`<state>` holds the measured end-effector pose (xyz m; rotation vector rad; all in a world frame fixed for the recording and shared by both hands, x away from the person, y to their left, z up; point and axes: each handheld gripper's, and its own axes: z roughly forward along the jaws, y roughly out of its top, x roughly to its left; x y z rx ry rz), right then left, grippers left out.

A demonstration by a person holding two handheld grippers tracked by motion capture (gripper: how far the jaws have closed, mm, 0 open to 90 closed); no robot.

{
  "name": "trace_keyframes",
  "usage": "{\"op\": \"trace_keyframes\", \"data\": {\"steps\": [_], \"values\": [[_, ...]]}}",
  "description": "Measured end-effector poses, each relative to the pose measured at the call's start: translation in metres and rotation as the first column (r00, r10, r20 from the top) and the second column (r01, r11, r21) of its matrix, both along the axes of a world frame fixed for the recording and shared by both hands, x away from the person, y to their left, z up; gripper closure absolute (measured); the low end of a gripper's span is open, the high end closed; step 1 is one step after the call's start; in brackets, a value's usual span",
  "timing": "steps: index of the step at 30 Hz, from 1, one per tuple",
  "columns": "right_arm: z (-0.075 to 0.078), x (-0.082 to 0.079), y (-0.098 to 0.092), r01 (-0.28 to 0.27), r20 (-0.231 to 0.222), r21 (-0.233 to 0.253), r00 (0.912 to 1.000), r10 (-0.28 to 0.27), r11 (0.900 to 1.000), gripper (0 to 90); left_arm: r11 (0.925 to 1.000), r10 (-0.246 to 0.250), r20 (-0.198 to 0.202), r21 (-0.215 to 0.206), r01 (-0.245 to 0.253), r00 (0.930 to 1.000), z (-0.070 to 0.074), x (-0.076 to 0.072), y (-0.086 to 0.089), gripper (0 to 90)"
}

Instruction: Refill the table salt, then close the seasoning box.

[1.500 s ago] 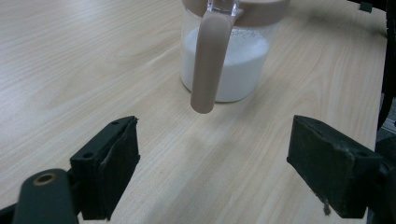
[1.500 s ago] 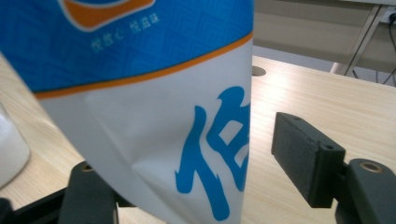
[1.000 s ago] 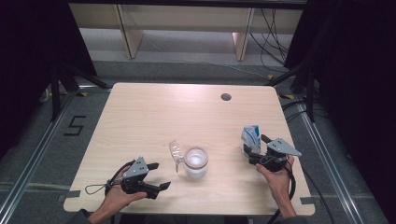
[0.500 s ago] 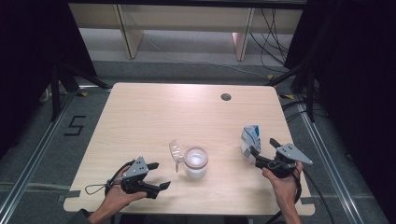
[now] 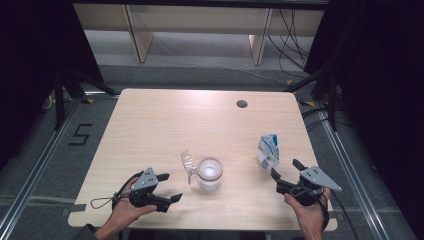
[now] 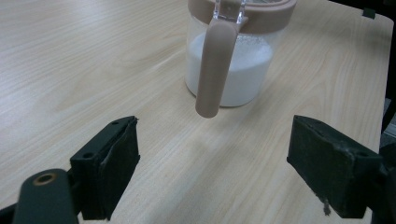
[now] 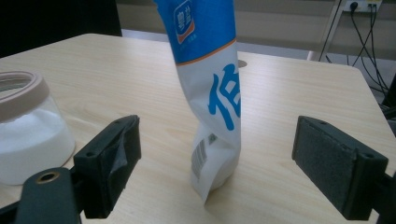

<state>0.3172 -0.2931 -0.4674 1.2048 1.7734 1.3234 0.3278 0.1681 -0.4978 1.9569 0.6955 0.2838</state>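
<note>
A clear glass jar (image 5: 209,174) with a pinkish rim holds white powder and stands near the table's front middle; its hinged lid (image 5: 188,164) is flipped open to the left. In the left gripper view the jar (image 6: 233,60) stands just ahead, its pink lid clasp (image 6: 212,65) hanging toward me. My left gripper (image 5: 168,187) (image 6: 215,172) is open and empty, left of the jar. A blue-and-white bag (image 5: 268,152) (image 7: 212,93) stands upright to the right. My right gripper (image 5: 285,170) (image 7: 217,175) is open just in front of the bag, apart from it.
The light wooden table (image 5: 165,125) has a round cable hole (image 5: 242,104) at its far right. Dark floor, metal rails and cables surround the table. A "5" (image 5: 80,134) is marked on the floor at left.
My right gripper let go of the bag and drew back toward the front right edge. The bag now stands alone. The left gripper has stayed put.
</note>
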Motion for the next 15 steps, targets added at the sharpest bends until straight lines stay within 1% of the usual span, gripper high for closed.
{"op": "trace_keyframes", "data": {"steps": [1, 2, 3, 4, 5, 6, 7, 8, 9, 10, 11, 12, 13, 14, 15], "values": [[0.000, -0.002, -0.001, 0.000, 0.007, -0.012, 1.0000, 0.001, 1.000, 16.3, 0.9999, -0.003, 0.002, -0.012, 0.003, 1.0000, 0.000, 0.000, 0.000, 15.9], [0.000, -0.005, 0.001, 0.006, -0.005, 0.015, 1.0000, -0.006, 1.000, 16.3, 0.9999, -0.002, 0.003, -0.012, 0.002, 1.0000, 0.000, 0.000, 0.000, 15.9], [-0.001, -0.007, -0.001, -0.004, -0.005, 0.001, 1.0000, 0.004, 1.000, 16.2, 0.9999, -0.004, 0.002, -0.016, 0.004, 1.0000, 0.000, 0.000, 0.000, 15.9], [-0.001, -0.010, 0.000, 0.006, -0.016, 0.007, 0.9998, -0.006, 1.000, 16.2, 0.9999, -0.006, 0.004, -0.013, 0.006, 1.0000, 0.001, 0.001, 0.001, 15.9], [-0.002, -0.010, -0.001, -0.023, -0.008, 0.017, 0.9997, 0.023, 1.000, 16.2, 0.9999, -0.006, 0.004, -0.014, 0.006, 1.0000, 0.001, 0.001, 0.000, 15.8], [-0.001, -0.014, 0.001, -0.001, -0.021, 0.021, 0.9998, 0.002, 1.000, 16.2, 0.9999, -0.004, 0.005, -0.015, 0.004, 1.0000, 0.001, 0.000, 0.000, 15.9], [-0.001, -0.015, 0.000, -0.010, -0.011, 0.004, 0.9999, 0.010, 1.000, 16.2, 0.9999, -0.001, 0.007, -0.016, 0.001, 1.0000, 0.001, 0.000, 0.000, 15.8], [-0.002, -0.016, 0.000, -0.018, -0.008, 0.012, 0.9998, 0.018, 1.000, 16.2, 0.9999, -0.001, 0.006, -0.016, 0.001, 1.0000, 0.001, 0.000, 0.000, 15.9], [-0.002, -0.018, 0.002, -0.032, -0.016, 0.018, 0.9993, 0.033, 0.999, 16.2, 0.9999, 0.004, 0.006, -0.011, -0.004, 1.0000, 0.001, 0.000, 0.000, 15.9], [-0.002, -0.020, 0.002, -0.030, -0.019, 0.010, 0.9994, 0.030, 0.999, 16.2, 0.9995, 0.021, -0.013, -0.024, -0.021, 0.9997, 0.001, -0.001, 0.000, 15.9], [-0.002, -0.023, 0.004, -0.023, -0.031, 0.031, 0.9992, 0.024, 0.999, 16.2, 0.9998, 0.002, 0.004, -0.018, -0.002, 1.0000, 0.001, 0.001, 0.001, 15.9], [-0.003, -0.023, 0.004, -0.042, -0.027, 0.017, 0.9987, 0.043, 0.999, 16.3, 0.9998, 0.004, 0.003, -0.019, -0.004, 1.0000, 0.002, 0.001, 0.001, 15.9], [-0.003, -0.025, 0.004, -0.039, -0.030, 0.009, 0.9988, 0.039, 0.999, 16.3, 0.9997, 0.010, 0.003, -0.022, -0.010, 1.0000, 0.002, 0.000, 0.001, 15.8], [-0.003, -0.027, 0.005, -0.050, -0.041, 0.013, 0.9979, 0.050, 0.999, 16.4, 0.9996, 0.006, 0.000, -0.028, -0.006, 1.0000, 0.002, 0.001, 0.001, 15.9], [-0.004, -0.028, 0.006, -0.044, -0.037, 0.011, 0.9983, 0.045, 0.999, 16.3, 0.9993, 0.007, 0.002, -0.036, -0.007, 1.0000, 0.002, 0.001, 0.001, 15.9]]}}
